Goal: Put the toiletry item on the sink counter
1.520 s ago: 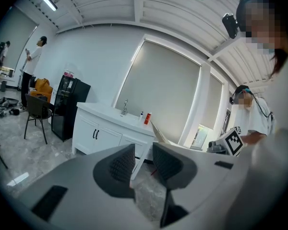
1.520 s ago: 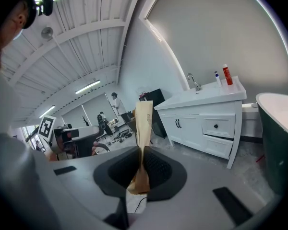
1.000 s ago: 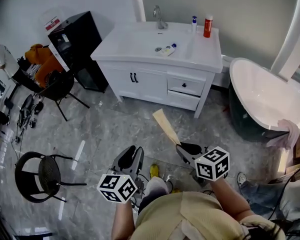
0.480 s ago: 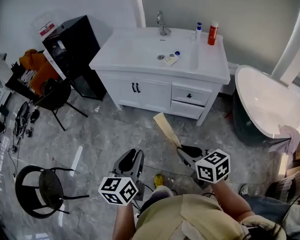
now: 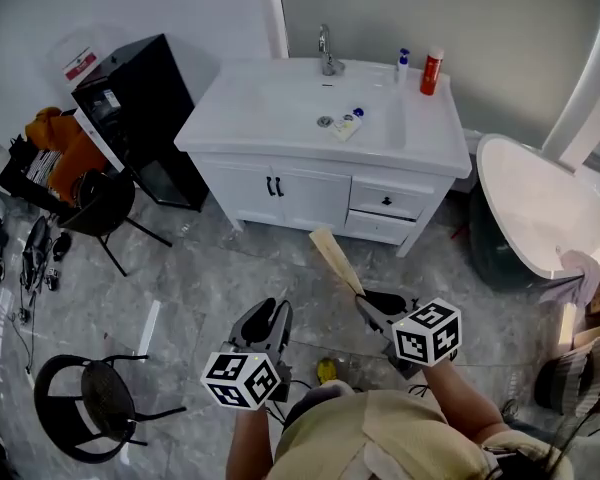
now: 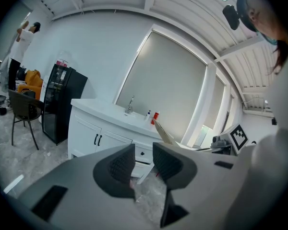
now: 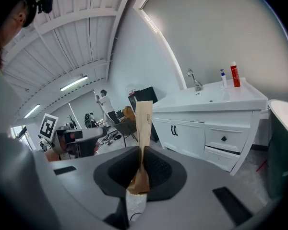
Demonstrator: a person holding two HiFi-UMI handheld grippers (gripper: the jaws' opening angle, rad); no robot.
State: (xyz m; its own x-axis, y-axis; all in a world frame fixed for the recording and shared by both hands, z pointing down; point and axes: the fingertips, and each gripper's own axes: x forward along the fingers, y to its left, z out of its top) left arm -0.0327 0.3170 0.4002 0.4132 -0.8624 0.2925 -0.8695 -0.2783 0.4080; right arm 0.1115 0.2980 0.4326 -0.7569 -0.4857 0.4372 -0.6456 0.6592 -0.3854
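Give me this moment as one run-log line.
right claw: shut on packet | left claw: open, empty | counter: ahead, packet not yet on it

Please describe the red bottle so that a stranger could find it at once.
On the white sink counter, look along the back edge, right of the faucet. Two bottles stand there; the red bottle is the taller, white-capped one, farther right than the small white bottle with a blue top.
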